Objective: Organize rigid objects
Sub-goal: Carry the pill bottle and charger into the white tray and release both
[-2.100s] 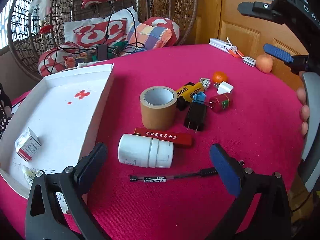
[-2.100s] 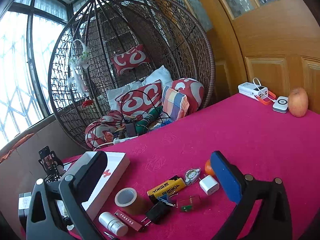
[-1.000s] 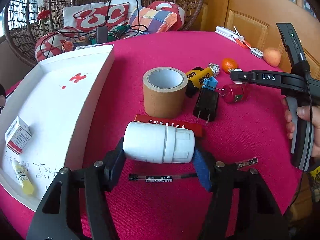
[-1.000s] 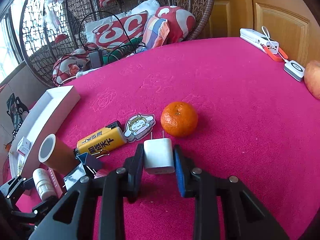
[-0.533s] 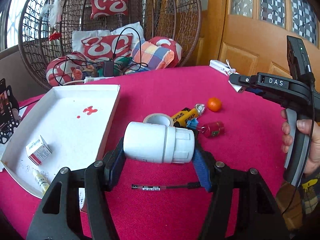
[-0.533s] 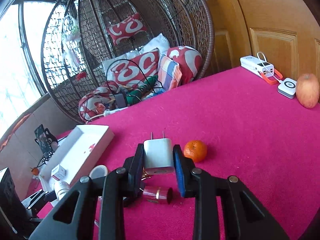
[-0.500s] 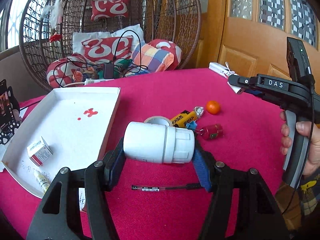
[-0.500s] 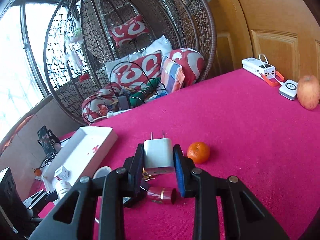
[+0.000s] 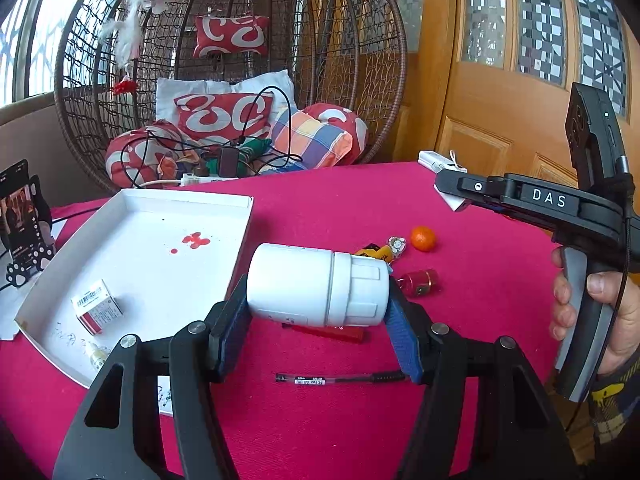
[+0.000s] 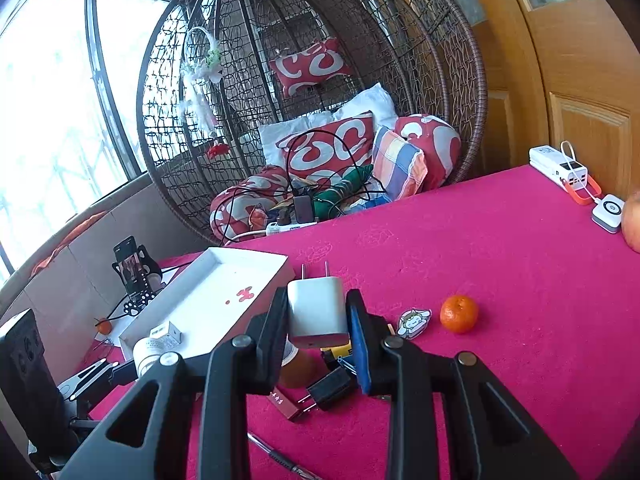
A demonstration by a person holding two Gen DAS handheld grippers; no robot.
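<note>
Both loads are lifted clear of the red tabletop point(image 9: 480, 208), so the carry to the white tray point(image 9: 160, 248) looks to be the step in hand. The left hand-held gripper point(image 9: 318, 312) clamps a white pill bottle point(image 9: 316, 286) sideways, just right of the tray's rim. The right hand-held gripper point(image 10: 318, 322) pinches a white USB charger point(image 10: 316, 312), prongs up, also right of the tray. Next, each needs to swing over the tray wall and lower onto bare floor, avoiding the small medicine box point(image 9: 96, 306) and dropper bottle point(image 9: 96, 356). Right of the tray remain a tape roll point(image 10: 298, 368), black adapter point(image 10: 330, 388), mandarin point(image 10: 459, 314) and pen point(image 9: 340, 379).
</note>
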